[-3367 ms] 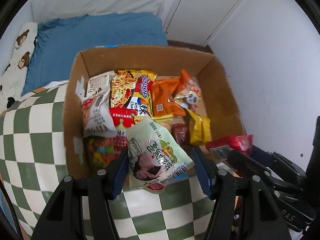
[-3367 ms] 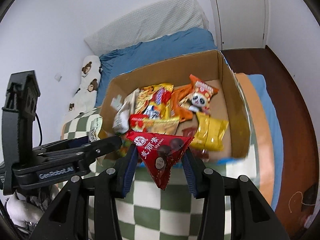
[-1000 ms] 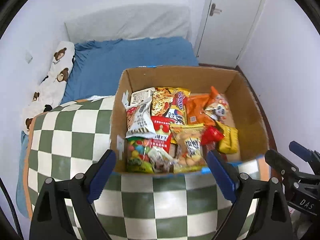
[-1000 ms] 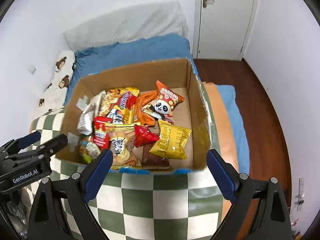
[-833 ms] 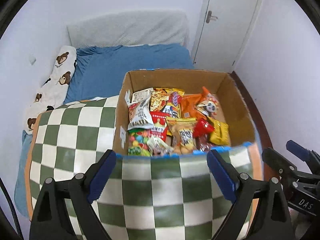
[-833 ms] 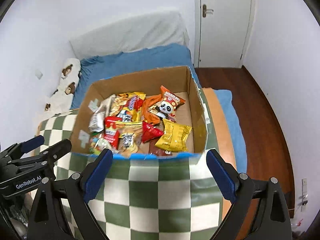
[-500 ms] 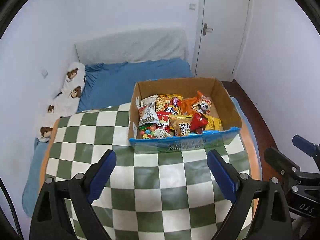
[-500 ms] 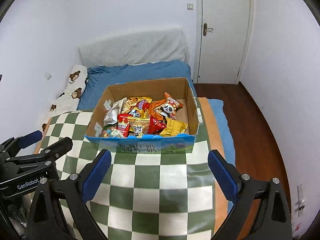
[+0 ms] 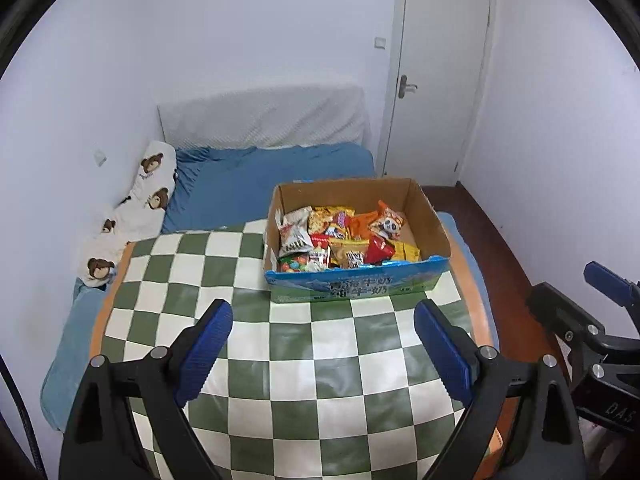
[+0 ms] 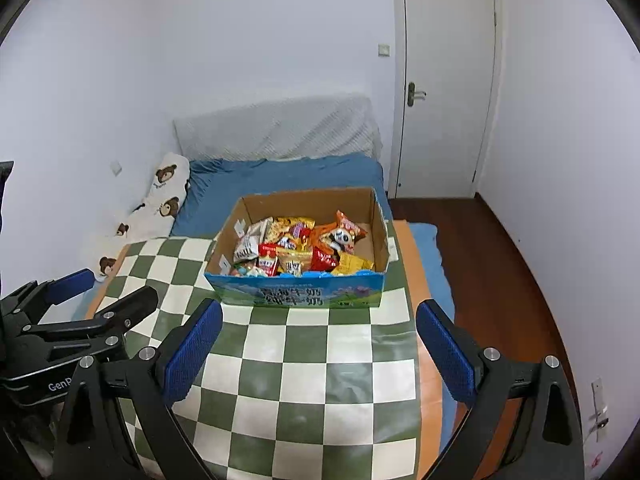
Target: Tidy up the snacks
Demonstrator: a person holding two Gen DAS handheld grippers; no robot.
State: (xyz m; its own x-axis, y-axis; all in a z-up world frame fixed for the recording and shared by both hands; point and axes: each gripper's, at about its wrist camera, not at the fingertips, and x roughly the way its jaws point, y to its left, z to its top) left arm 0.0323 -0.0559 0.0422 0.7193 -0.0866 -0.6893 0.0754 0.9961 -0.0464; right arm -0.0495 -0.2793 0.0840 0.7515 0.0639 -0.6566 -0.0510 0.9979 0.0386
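A cardboard box (image 9: 360, 286) with a blue printed front stands at the far end of a green-and-white checked table (image 9: 304, 368). It holds several snack packets (image 9: 344, 240), among them an orange panda bag and a red packet. It also shows in the right wrist view (image 10: 300, 294). My left gripper (image 9: 322, 350) is open and empty, well back from the box above the table. My right gripper (image 10: 318, 350) is open and empty too, equally far back. Each gripper shows at the edge of the other's view.
A bed with a blue sheet (image 9: 264, 188) and a bear-print pillow (image 9: 132, 216) lies beyond the table. A white door (image 9: 436, 88) is at the back right. Dark wooden floor (image 10: 488, 264) runs along the right side.
Both grippers let go of their packets, which now lie in the box, and opened wide. Both have pulled back and up, so the box looks much smaller.
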